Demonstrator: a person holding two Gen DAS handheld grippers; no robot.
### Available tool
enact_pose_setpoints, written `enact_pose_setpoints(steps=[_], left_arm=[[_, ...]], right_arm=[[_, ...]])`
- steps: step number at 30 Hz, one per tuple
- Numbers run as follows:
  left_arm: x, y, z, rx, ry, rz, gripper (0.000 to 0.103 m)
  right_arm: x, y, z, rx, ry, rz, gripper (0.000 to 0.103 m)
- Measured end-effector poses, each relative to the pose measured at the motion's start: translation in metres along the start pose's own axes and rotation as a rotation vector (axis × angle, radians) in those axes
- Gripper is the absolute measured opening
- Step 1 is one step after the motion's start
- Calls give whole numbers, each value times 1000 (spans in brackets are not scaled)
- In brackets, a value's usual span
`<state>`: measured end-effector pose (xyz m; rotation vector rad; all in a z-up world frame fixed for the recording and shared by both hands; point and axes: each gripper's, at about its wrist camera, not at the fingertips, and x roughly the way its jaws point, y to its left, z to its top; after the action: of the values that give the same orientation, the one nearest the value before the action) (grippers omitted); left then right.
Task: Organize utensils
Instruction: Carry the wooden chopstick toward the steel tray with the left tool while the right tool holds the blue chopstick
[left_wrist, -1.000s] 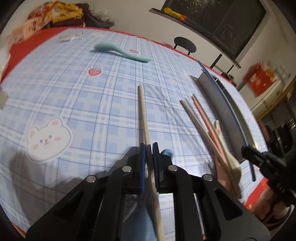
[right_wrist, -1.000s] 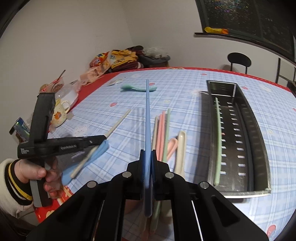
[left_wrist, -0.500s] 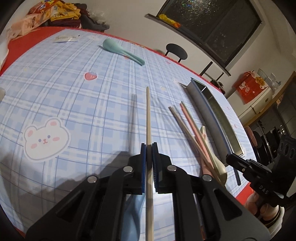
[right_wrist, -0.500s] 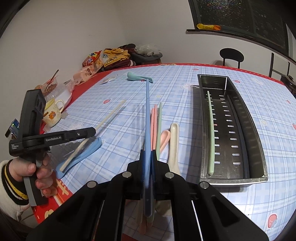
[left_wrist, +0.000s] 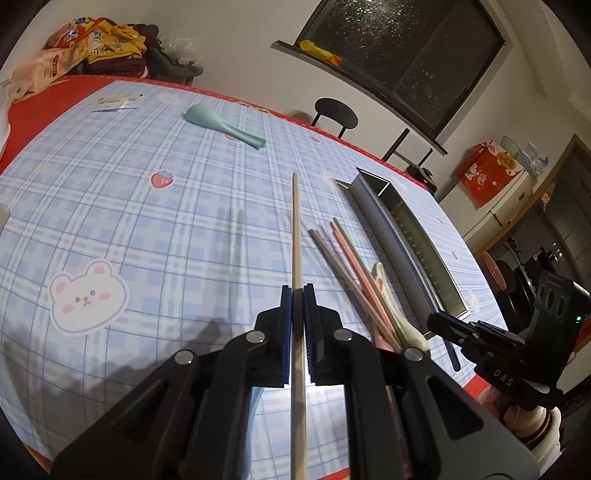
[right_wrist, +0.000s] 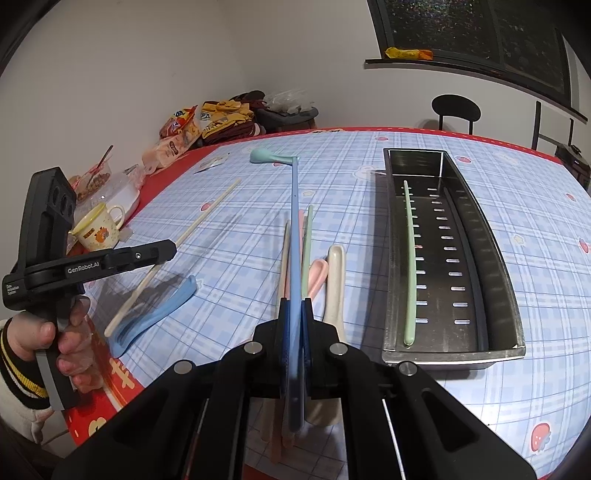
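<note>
1. The left gripper (left_wrist: 297, 295) clamps a beige chopstick (left_wrist: 296, 229) above the bench (left_wrist: 147, 229).
2. The right gripper (right_wrist: 294, 308) pinches a blue chopstick (right_wrist: 294, 229) left of the tray (right_wrist: 506, 295).
3. Thin sticks held near one end could pivot and miss the tray.

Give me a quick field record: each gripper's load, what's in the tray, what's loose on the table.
left gripper: shut on beige chopstick
right gripper: shut on blue chopstick
metal tray: holds one green chopstick
loose pile: pink, green, beige chopsticks and spoons beside the tray
teal spoon: apart, far side of table
blue spoon: near left gripper
</note>
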<state>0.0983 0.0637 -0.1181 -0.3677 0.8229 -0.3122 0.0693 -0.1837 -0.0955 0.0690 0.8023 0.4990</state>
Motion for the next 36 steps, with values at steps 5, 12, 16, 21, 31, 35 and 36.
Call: enact_pose_setpoints(steps=[5, 12, 16, 21, 31, 35, 36], left_arm=[[0, -8, 3, 10, 0, -18, 10], [-1, -18, 7, 25, -9, -41, 10], [0, -26, 12, 38, -16, -53, 10], [1, -34, 12, 49, -16, -75, 10], [-11, -40, 11, 21, -29, -145, 10], [-19, -39, 12, 1, -31, -163, 10], [-21, -40, 12, 1, -32, -162, 10]], right_arm=[[-2, 0, 1, -2, -8, 0, 7], [-11, -6, 6, 9, -33, -12, 7], [-16, -11, 9, 13, -47, -21, 7], [-20, -17, 11, 22, -56, -26, 7], [-22, -24, 9, 51, -63, 4, 7], [-22, -23, 10, 55, -68, 20, 7], [-22, -22, 10, 53, -71, 23, 7]])
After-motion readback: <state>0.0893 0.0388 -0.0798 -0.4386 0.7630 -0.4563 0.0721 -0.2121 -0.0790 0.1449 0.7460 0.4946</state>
